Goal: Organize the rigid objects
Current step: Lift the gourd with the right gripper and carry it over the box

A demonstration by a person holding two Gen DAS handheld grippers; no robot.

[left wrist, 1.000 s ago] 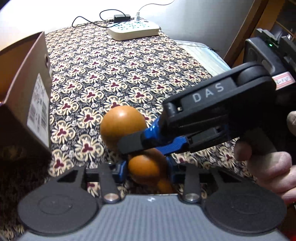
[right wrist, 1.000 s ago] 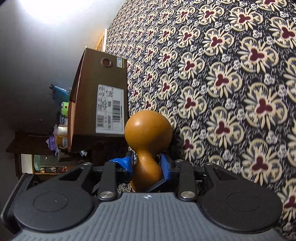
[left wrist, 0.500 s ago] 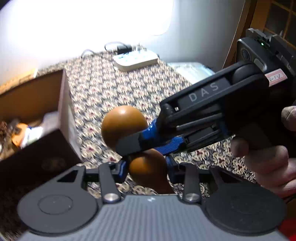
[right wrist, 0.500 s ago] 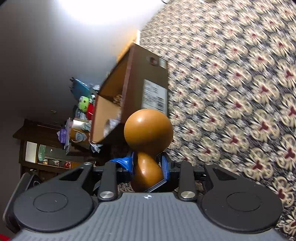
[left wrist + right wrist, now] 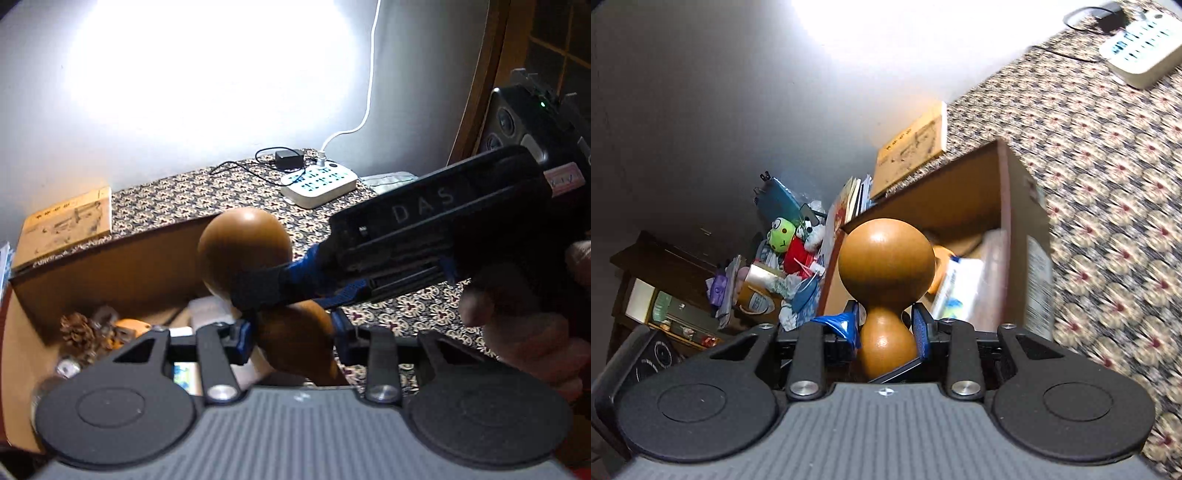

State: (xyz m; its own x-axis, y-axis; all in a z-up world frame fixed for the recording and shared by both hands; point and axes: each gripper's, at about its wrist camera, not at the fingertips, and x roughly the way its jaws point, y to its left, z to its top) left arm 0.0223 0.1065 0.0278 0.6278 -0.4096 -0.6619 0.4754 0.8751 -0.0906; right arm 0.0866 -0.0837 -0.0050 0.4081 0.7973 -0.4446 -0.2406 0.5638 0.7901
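A brown wooden gourd with two bulbs is held in the air by both grippers. My left gripper is shut on its lower bulb. My right gripper comes in from the right and clamps the narrow neck; a hand holds that tool. In the right wrist view the gourd stands upright between the blue pads of the right gripper. An open cardboard box lies below and to the left, with several small items inside. The same box sits just behind the gourd.
A white power strip with cables rests at the far end of the patterned cloth. A flat tan package lies behind the box. Plush toys and clutter fill the space beyond the table's left side.
Both grippers have lifted the gourd and carried it left toward the box. The box's open inside now shows where only its labelled side showed before. Neither grip has changed.
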